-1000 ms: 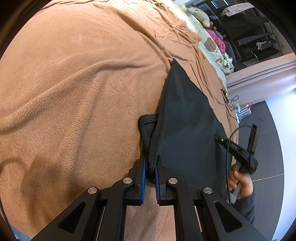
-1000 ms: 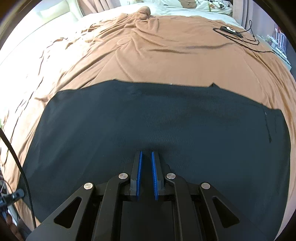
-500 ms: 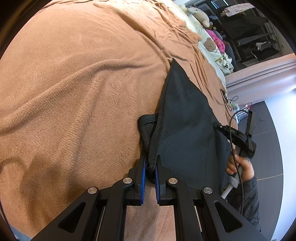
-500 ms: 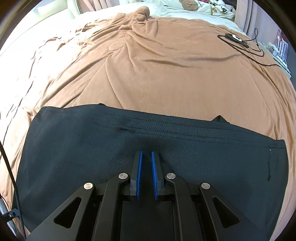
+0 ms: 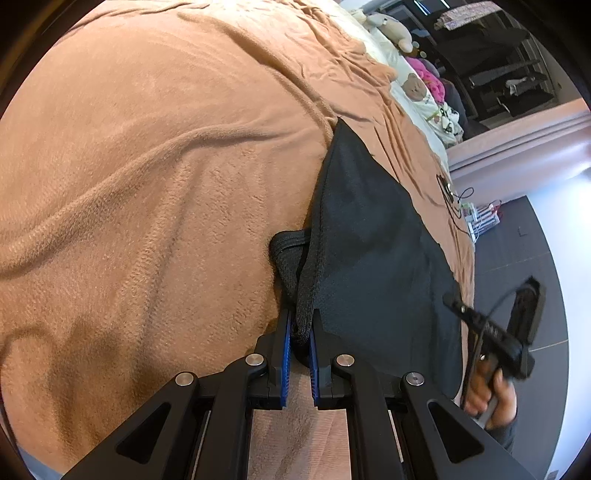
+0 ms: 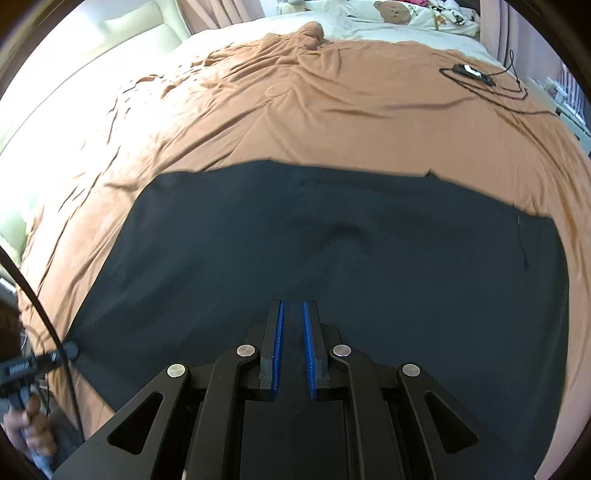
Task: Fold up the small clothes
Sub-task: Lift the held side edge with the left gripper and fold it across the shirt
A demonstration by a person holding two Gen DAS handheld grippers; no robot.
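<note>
A black mesh garment [image 6: 332,258] lies spread flat on the brown blanket [image 6: 332,110]; it also shows in the left wrist view [image 5: 369,251]. My left gripper [image 5: 299,325] is shut on the garment's thick hem at its near corner, where the cloth bunches up. My right gripper [image 6: 291,314] hovers over the middle of the garment with its jaws nearly together and nothing between the blue pads. In the left wrist view it shows at the far right, held by a hand [image 5: 495,387].
A phone with a black cable [image 6: 476,74] lies on the blanket at the far right. Pillows with a bear print [image 6: 399,14] and soft toys [image 5: 391,26] lie at the head of the bed. The floor [image 5: 535,258] lies beyond the bed's right edge.
The right gripper dipped towards the garment's far edge, then pulled back over its middle. A small wrinkle now shows ahead of it. The left gripper kept its hold without moving.
</note>
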